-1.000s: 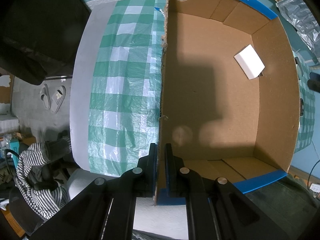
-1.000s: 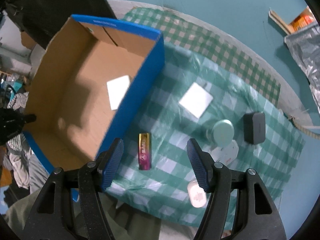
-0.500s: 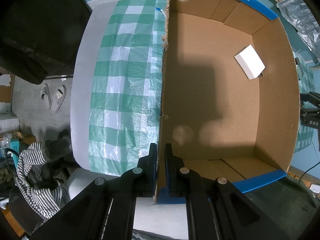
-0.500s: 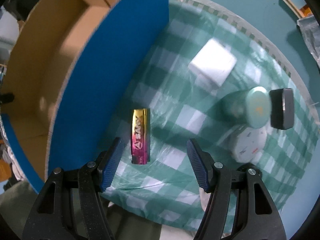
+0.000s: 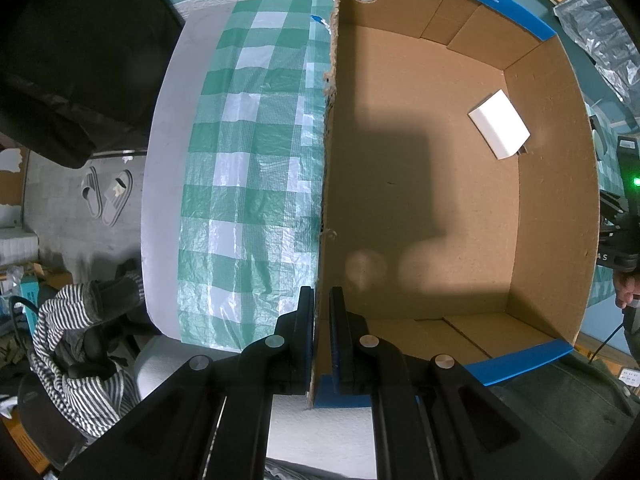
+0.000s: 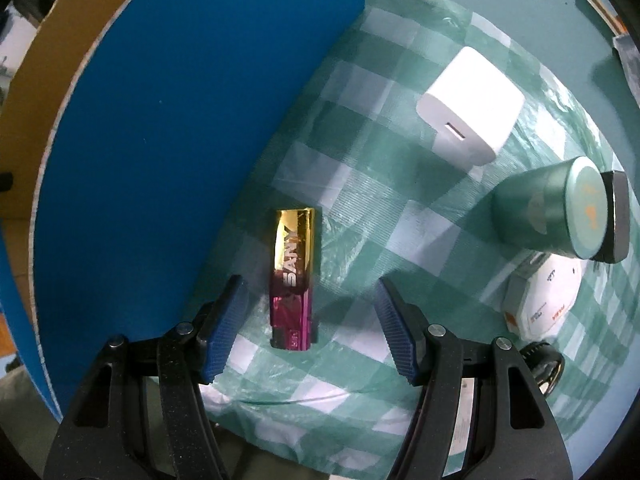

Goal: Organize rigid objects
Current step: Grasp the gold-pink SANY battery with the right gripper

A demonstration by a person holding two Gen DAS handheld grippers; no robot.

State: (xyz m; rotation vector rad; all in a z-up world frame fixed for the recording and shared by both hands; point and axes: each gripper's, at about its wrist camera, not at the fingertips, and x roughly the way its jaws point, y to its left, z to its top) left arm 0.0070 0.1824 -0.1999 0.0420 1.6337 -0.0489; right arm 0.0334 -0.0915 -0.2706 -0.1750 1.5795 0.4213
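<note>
A blue cardboard box (image 5: 440, 208) stands open on the checked cloth, with a white block (image 5: 499, 124) lying inside near its right wall. My left gripper (image 5: 321, 300) is shut on the box's left wall (image 5: 326, 160), one finger on each side. In the right wrist view a gold and pink lighter (image 6: 294, 276) lies on the cloth beside the box's blue outer wall (image 6: 192, 128). My right gripper (image 6: 310, 292) hangs open just over the lighter's near end, its pads on either side and apart from it.
On the green checked cloth (image 6: 360, 208) to the right lie a white charger (image 6: 470, 104), a teal tin (image 6: 560, 216) on its side, a dark case (image 6: 616, 216) and a white round pack (image 6: 544, 296). Slippers (image 5: 108, 196) and striped clothing (image 5: 64, 352) lie on the floor at left.
My right gripper has come down towards the cloth, so the lighter now looms large between its open fingers. The left gripper and the box have stayed still.
</note>
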